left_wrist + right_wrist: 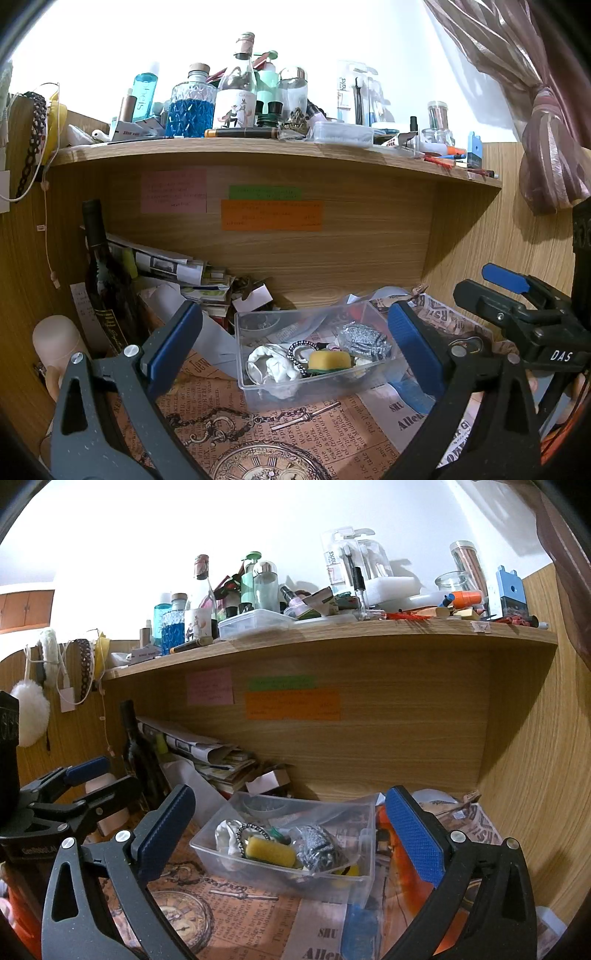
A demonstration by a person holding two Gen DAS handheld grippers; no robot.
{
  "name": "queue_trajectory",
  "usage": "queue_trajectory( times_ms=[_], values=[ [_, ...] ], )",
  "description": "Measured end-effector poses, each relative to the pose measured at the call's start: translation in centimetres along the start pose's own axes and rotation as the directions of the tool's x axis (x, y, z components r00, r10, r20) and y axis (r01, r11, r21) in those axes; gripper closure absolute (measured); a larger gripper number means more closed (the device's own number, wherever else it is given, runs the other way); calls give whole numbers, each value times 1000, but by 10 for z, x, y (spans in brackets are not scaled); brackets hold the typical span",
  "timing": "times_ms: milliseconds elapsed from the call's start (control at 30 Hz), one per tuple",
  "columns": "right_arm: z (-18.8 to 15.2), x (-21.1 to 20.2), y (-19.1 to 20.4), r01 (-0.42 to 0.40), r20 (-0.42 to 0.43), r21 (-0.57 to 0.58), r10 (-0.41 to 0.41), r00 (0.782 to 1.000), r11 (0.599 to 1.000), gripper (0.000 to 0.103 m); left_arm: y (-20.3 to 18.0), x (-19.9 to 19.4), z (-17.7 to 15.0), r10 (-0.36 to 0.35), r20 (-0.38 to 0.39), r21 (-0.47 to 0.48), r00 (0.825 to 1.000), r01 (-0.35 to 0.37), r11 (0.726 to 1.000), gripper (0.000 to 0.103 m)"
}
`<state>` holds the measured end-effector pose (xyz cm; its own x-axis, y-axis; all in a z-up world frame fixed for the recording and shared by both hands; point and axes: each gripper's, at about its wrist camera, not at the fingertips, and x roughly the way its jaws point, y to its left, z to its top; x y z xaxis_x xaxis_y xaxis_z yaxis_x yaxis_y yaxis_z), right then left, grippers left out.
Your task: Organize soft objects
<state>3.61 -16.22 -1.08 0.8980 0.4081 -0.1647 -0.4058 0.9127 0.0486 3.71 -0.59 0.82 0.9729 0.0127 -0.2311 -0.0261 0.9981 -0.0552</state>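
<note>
A clear plastic box (pixel 258 391) (pixel 365 838) stands on the printed paper under the shelf. Inside lie a yellow sponge (pixel 328 360) (pixel 269 850), a white crumpled cloth (pixel 275 365) (pixel 226 834), a silver glittery pouch (pixel 364 338) (pixel 317 843) and a black-and-white braided band (pixel 299 350). My left gripper (pixel 295 354) is open and empty, its jaws spread either side of the box. My right gripper (pixel 291 834) is open and empty, also framing the box. The right gripper shows at the right of the left wrist view (pixel 491 291). The left gripper shows at the left of the right wrist view (pixel 90 782).
A dark wine bottle (pixel 107 280) (pixel 138 749) and a stack of papers (pixel 192 277) (pixel 221 760) stand at the back left. The wooden shelf (pixel 258 151) (pixel 332 635) overhead carries several bottles. A wooden wall (pixel 535 757) closes the right side.
</note>
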Motion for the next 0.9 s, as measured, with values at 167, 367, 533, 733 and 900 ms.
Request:
queue_trajectory(
  times_ms=[167, 367, 533, 733, 900],
  values=[
    [1, -3, 1, 1, 6, 0, -1, 1000, 1000, 0, 1, 0, 0, -5, 0, 1, 1000, 5, 1000, 1],
    [1, -3, 2, 1, 7, 0, -1, 1000, 1000, 0, -1, 0, 0, 0, 1, 1, 1000, 0, 1000, 1],
    [1, -3, 1, -1, 7, 0, 1, 1000, 1000, 0, -2, -1, -1, 2, 1, -1, 1000, -2, 1000, 0],
    [2, -4, 4, 2, 9, -3, -2, 1000, 1000, 0, -2, -1, -1, 4, 0, 0, 1000, -4, 1000, 0],
    [2, -5, 4, 3, 11, 2, -3, 1000, 1000, 0, -1, 0, -1, 2, 0, 0, 1000, -2, 1000, 0]
  ],
)
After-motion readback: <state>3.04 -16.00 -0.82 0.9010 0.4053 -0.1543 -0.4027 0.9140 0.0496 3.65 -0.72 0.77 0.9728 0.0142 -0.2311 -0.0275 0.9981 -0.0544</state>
